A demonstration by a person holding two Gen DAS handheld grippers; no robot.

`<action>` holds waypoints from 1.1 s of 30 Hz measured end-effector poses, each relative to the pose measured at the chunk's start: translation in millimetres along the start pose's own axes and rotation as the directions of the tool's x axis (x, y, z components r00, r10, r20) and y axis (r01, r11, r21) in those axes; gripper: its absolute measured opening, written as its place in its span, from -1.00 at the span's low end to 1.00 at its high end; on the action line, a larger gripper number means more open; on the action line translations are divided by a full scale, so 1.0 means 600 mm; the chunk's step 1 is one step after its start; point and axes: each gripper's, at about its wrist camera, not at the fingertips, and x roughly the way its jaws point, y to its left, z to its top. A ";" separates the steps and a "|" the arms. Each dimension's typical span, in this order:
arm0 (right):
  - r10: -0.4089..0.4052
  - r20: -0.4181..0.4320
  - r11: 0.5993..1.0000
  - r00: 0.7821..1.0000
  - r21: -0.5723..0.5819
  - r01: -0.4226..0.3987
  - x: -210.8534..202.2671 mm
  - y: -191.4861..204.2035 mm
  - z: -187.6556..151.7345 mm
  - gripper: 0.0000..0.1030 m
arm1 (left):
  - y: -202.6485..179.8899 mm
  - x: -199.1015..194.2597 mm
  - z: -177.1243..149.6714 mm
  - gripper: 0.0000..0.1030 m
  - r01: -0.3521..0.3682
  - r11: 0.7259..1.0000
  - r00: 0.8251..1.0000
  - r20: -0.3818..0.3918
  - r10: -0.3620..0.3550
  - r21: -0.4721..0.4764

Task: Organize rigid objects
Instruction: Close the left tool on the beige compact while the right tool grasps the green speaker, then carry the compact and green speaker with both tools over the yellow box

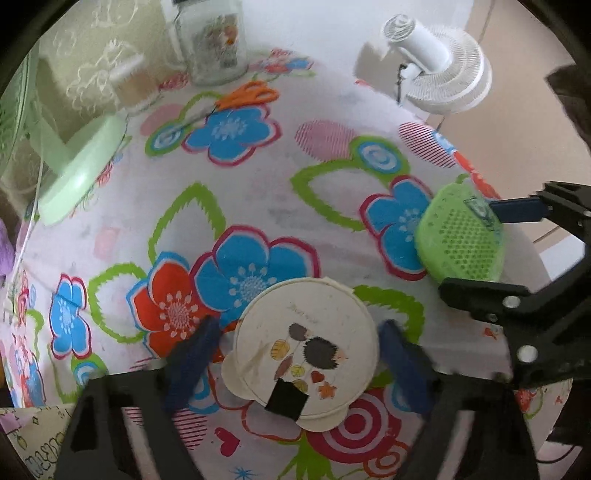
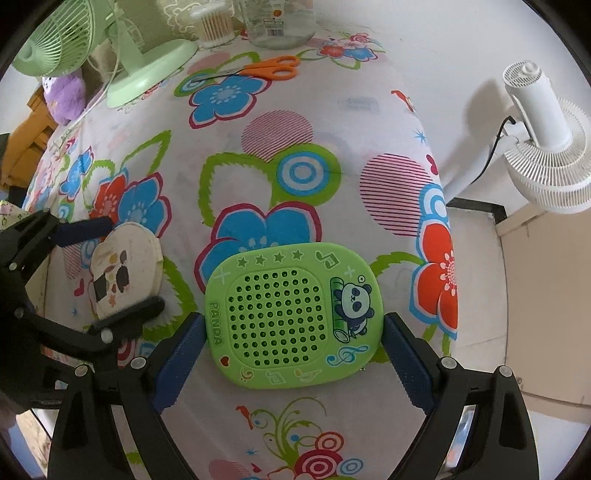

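A round cream lid [image 1: 306, 350] with a hedgehog picture lies on the flowered tablecloth [image 1: 258, 192]. My left gripper [image 1: 299, 354] straddles it, open, with a small gap on each side. The lid also shows in the right wrist view [image 2: 125, 269], with the left gripper [image 2: 110, 266] around it. A green panda speaker box [image 2: 291, 317] lies between the fingers of my right gripper [image 2: 293, 332], which touch both its sides. In the left wrist view the green box [image 1: 461, 236] sits at the table's right edge, held by the right gripper [image 1: 491, 247].
Orange scissors [image 2: 266, 68], a glass jar [image 1: 212, 40], a toothpick holder [image 2: 216, 24] and a green desk fan [image 2: 66, 33] stand at the table's far end. A white fan [image 2: 546, 147] stands off the right edge. A purple plush [image 2: 64, 96] lies at the left.
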 end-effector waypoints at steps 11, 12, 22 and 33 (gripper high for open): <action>-0.003 0.013 1.000 1.000 -0.007 0.003 -0.018 0.018 -0.003 0.84 | 0.009 -0.029 -0.014 0.48 -0.020 0.996 1.000 -0.021 0.018 -0.087; -0.001 0.015 1.000 1.000 -0.006 0.001 -0.020 0.019 -0.004 0.84 | 0.009 -0.032 -0.018 0.48 -0.024 0.996 1.000 -0.020 0.022 -0.089; 0.011 0.051 1.000 0.999 -0.019 -0.010 -0.057 0.047 -0.018 0.84 | 0.016 -0.068 -0.038 0.48 -0.054 0.990 0.999 -0.001 0.055 -0.130; 0.025 0.110 0.998 0.994 -0.061 -0.018 -0.109 0.080 -0.032 0.84 | 0.020 -0.128 -0.065 0.48 -0.066 0.981 0.997 0.029 0.073 -0.185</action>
